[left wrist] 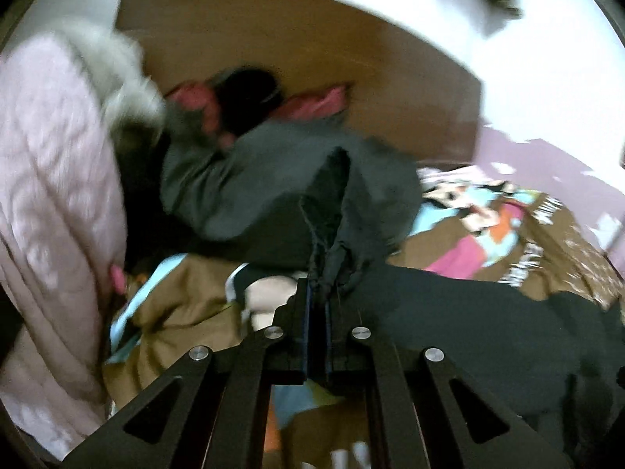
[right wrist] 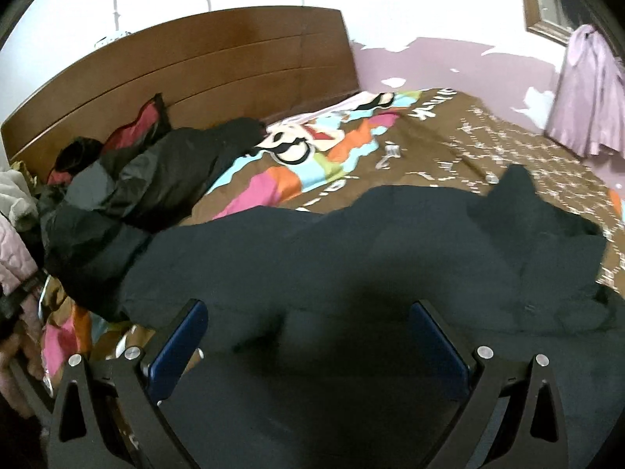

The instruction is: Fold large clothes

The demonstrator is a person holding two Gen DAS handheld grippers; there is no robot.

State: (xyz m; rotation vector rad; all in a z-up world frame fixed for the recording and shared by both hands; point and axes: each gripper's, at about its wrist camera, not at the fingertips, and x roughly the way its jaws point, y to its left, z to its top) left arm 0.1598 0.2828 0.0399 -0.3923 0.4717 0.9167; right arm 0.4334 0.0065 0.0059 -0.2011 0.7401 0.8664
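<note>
Home bedroom, wooden headboard (right wrist: 187, 62), cartoon bedspread (right wrist: 351, 144), strewn clothes

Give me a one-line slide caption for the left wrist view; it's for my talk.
Left gripper shut on a pinch of the black garment, above the cartoon-print bedspread.

Left claw (left wrist: 318, 297) points downward, jaws pinched together on a fold of black garment (left wrist: 468, 312). Right claw (right wrist: 308, 336) tilts down, jaws spread wide apart.
</note>
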